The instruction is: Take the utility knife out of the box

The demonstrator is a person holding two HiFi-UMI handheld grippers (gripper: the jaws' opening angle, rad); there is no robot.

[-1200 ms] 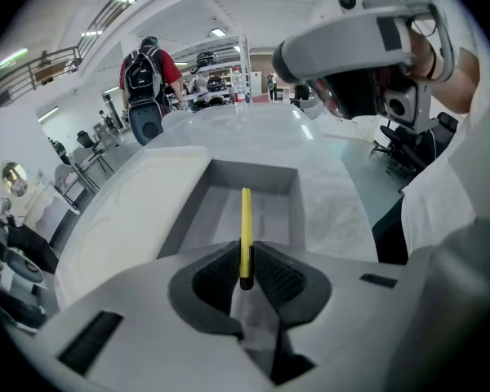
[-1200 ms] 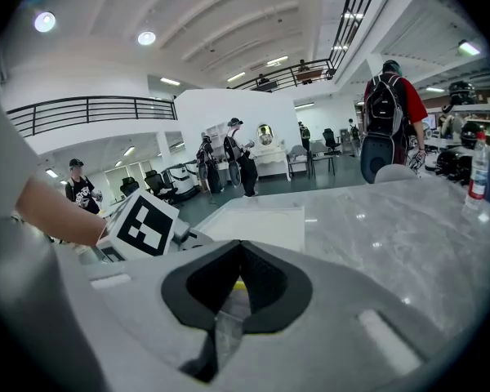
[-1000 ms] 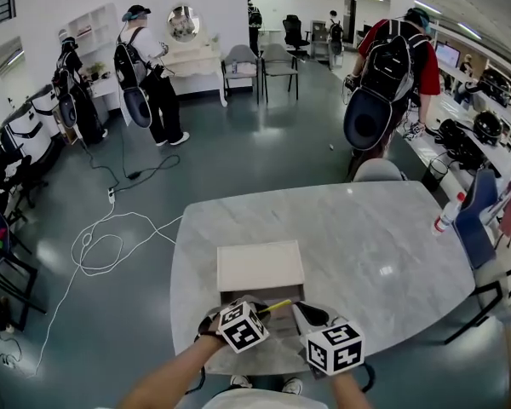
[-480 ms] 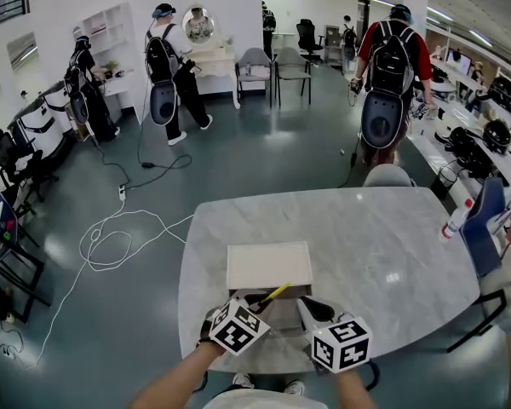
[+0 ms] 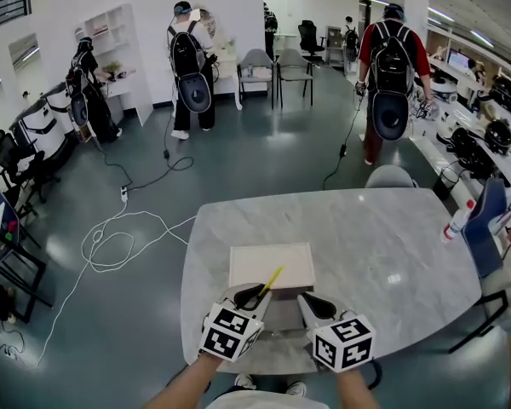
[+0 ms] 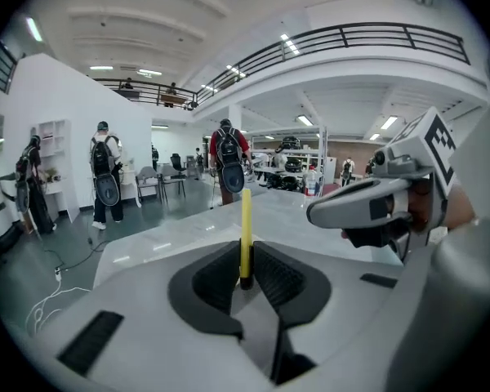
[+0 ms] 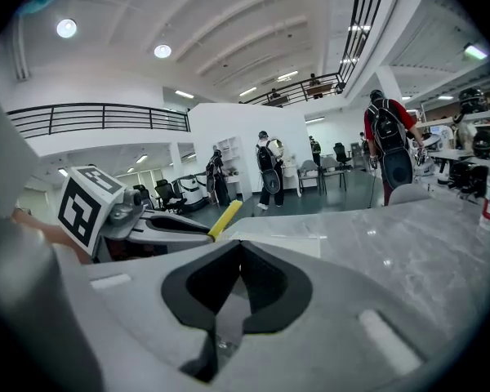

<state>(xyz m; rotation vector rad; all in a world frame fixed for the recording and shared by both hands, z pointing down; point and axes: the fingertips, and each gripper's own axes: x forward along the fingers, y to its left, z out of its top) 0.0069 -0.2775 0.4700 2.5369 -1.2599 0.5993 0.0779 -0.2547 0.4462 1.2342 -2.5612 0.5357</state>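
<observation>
A pale cardboard box (image 5: 289, 267) lies open on the marble table (image 5: 383, 245), close to its near edge. My left gripper (image 5: 254, 296) is shut on the black end of a slim yellow utility knife (image 5: 270, 283), which slants up over the box. In the left gripper view the utility knife (image 6: 246, 231) stands upright between the dark pads (image 6: 278, 278) of the left gripper (image 6: 245, 280). My right gripper (image 5: 312, 304) hovers just right of the box, shut with nothing in it. In the right gripper view, the right gripper (image 7: 238, 256) has its jaws together, and the utility knife (image 7: 224, 219) shows at left.
A white bottle with a red cap (image 5: 450, 222) stands at the table's right edge. A grey chair (image 5: 390, 175) sits at the far side and a blue chair (image 5: 485, 220) at the right. White cables (image 5: 111, 237) lie on the floor at left. People with backpacks stand farther off.
The left gripper has drawn back toward me and lifted the yellow knife higher over the box. The right gripper stays beside it. People in the background have walked on.
</observation>
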